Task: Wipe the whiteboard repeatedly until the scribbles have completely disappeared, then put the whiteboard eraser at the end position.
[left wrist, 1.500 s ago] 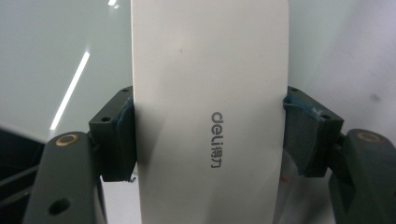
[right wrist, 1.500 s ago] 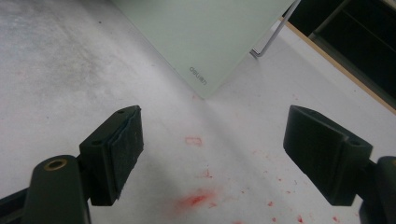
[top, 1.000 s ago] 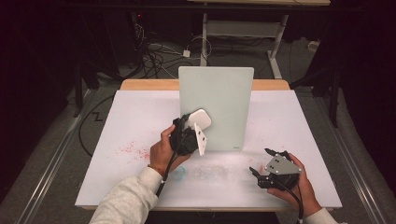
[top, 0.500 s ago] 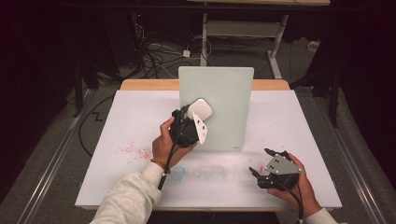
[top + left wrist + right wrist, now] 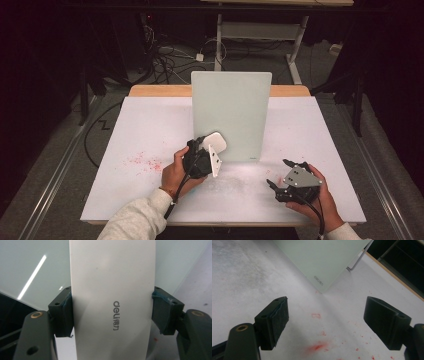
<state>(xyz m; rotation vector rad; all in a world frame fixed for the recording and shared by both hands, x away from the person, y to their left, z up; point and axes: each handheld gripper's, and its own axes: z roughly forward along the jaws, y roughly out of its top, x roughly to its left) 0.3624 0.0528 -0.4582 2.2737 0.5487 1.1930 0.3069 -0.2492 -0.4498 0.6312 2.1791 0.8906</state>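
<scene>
In the high view a white worktop (image 5: 150, 130) fills the middle of the frame, and a pale green glass board (image 5: 231, 115) stands upright at its centre, leaning slightly back on a thin metal stand (image 5: 355, 263) that shows in the upper right of the right gripper view. The left tongs (image 5: 212, 150), held in the person's left hand (image 5: 176, 172) just left of centre, pinch a white eraser block (image 5: 214, 142) across its width; the block sits against the lower left part of the board's face. In the left gripper view this white eraser (image 5: 112, 297) runs up the middle of the frame between the two black jaws, both pads pressed on its long edges, and the printed mark "deli" reads sideways on its back; the board's glossy surface lies behind it with a bright streak of reflected light in the upper left. The right tongs (image 5: 280, 175) rest low on the worktop in the lower right of the high view, held by the right hand (image 5: 317, 200), well apart from the board, with the jaws spread and nothing between them. The right gripper view looks over bare worktop marked with red smudges (image 5: 317, 347) at the bottom centre, the board's lower corner at the top. A faint red scatter (image 5: 145, 161) also lies on the worktop left of the left hand.
</scene>
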